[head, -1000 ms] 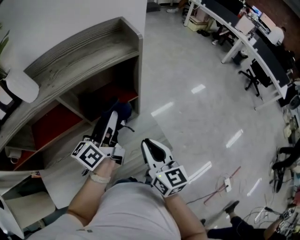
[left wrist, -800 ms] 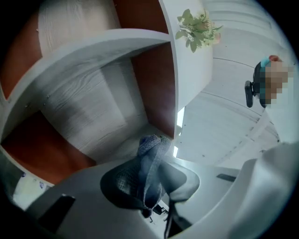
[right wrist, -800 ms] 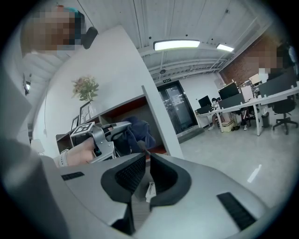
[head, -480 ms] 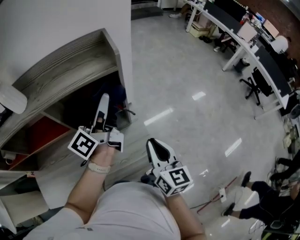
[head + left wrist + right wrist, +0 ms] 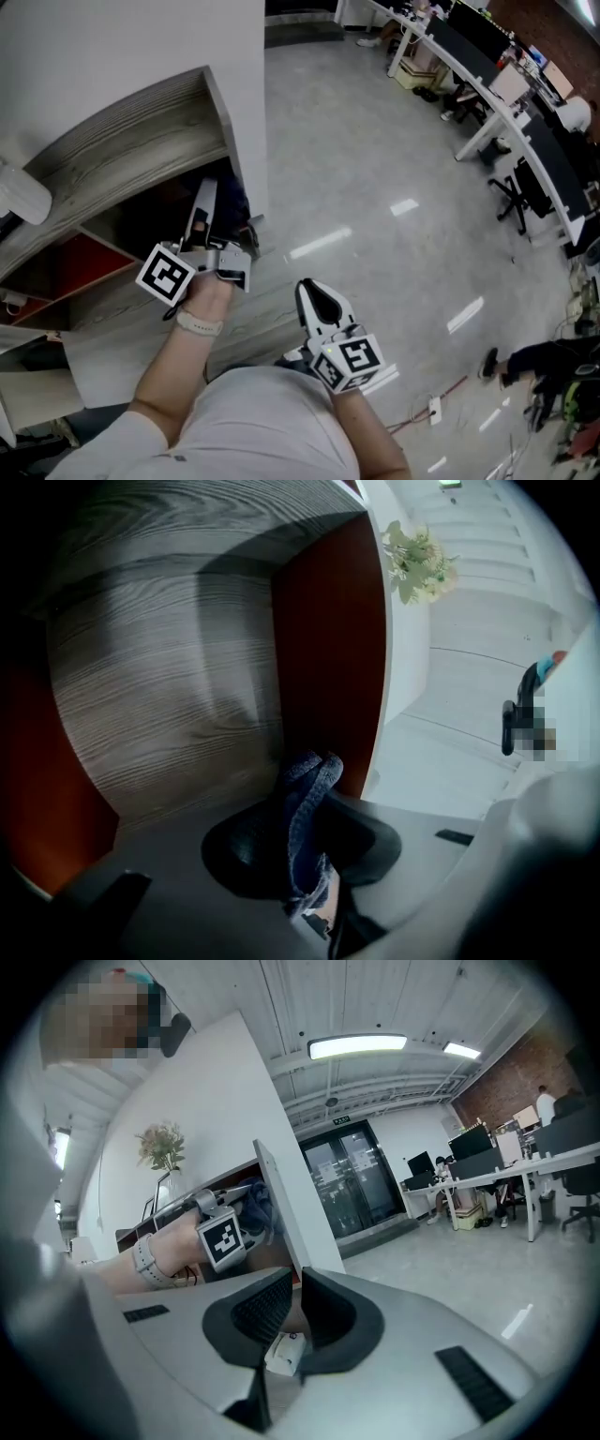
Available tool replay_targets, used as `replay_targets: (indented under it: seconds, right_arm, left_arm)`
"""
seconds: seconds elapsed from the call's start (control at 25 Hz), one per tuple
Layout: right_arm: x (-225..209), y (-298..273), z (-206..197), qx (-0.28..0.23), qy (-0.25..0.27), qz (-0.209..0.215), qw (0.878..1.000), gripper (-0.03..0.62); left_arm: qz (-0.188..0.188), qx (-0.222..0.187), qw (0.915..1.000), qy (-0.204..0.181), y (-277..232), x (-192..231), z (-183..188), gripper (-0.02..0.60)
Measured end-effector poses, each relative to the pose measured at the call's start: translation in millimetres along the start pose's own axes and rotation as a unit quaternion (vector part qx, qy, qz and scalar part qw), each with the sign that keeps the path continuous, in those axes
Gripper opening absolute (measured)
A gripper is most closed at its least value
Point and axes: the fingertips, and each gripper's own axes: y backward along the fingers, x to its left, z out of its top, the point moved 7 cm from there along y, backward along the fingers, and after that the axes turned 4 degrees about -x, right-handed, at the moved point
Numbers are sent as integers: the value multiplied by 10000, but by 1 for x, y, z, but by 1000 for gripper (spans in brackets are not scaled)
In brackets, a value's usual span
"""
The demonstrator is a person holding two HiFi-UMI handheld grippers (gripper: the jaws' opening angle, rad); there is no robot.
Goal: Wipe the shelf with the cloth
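A ceiling light [image 5: 356,1046] is reflecting off the glossy grey floor [image 5: 375,141]; white desks [image 5: 506,108] and black chairs [image 5: 516,192] are lining its upper right edge, with glass doors [image 5: 352,1180] standing beyond.

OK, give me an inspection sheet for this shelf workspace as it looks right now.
Surface: grey woodgrain shelf with red back panels; dirt can't be judged.
Job's things: blue cloth, bunched, at an open compartment.
Clutter: white object on the shelf top; flowers beyond.
Grippers: left tongs shut on the cloth; right tongs close together, empty, off the shelf.
Cables: red cable loose on the floor.
Surroundings: glossy floor, desks, office chair.
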Motion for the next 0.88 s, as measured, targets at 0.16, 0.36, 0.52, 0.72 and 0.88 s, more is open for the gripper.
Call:
replay_targets:
  seconds: [0.16,0.36,0.52,0.72,0.88]
  right_arm:
    - [-7,-2,-2,67,6,85,9999,39]
    - [-15,-2,-6,155,8,141,9998,40]
    - [-18,-2,-6,207,-29,165,9996,39]
    - [-15,-5,-9,247,-58,269,9993,39]
    - [-17,-3,-9,251,-56,288,9993,39]
  left_arm:
    - [106,-255,9995,139,-11,13,0,104]
    - [287,-426,9986,160,-19,30,2,104]
    - [367,-387,9978,404,-20,39,2,103]
    - [992,-194,9924,705,-15,71,-2,104]
    - [1336,-173,9871,865,-5,89,-10,103]
